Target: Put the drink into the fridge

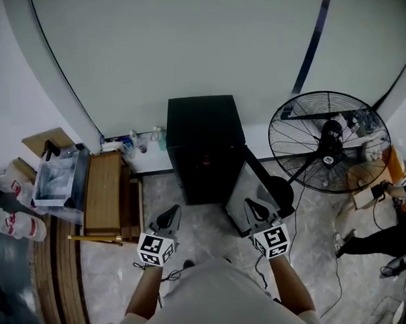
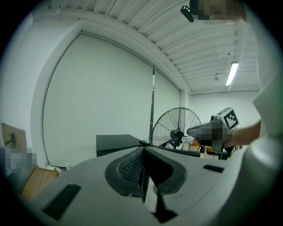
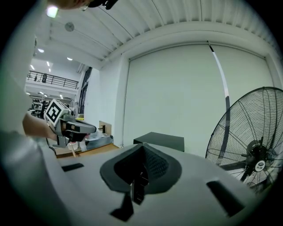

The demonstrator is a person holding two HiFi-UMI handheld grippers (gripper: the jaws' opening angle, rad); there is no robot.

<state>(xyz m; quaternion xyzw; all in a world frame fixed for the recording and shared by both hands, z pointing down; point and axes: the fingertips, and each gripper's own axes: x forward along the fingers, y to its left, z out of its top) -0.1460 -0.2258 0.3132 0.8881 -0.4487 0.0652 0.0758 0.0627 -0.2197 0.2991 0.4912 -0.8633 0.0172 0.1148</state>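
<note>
Two empty tools: left gripper [image 1: 169, 218] and right gripper [image 1: 256, 208], jaws together, hover before black fridge [image 1: 204, 128], door [image 1: 250, 187] apparently open. Drink not held; bottles [image 1: 142, 141] by wall, fridge interior unreadable. Fits drink awaiting fetch, or already stowed.

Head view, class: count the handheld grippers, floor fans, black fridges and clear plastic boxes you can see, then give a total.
Grippers: 2 (left gripper, right gripper)
Floor fan: 1
Black fridge: 1
Clear plastic box: 1
Total: 5
</note>
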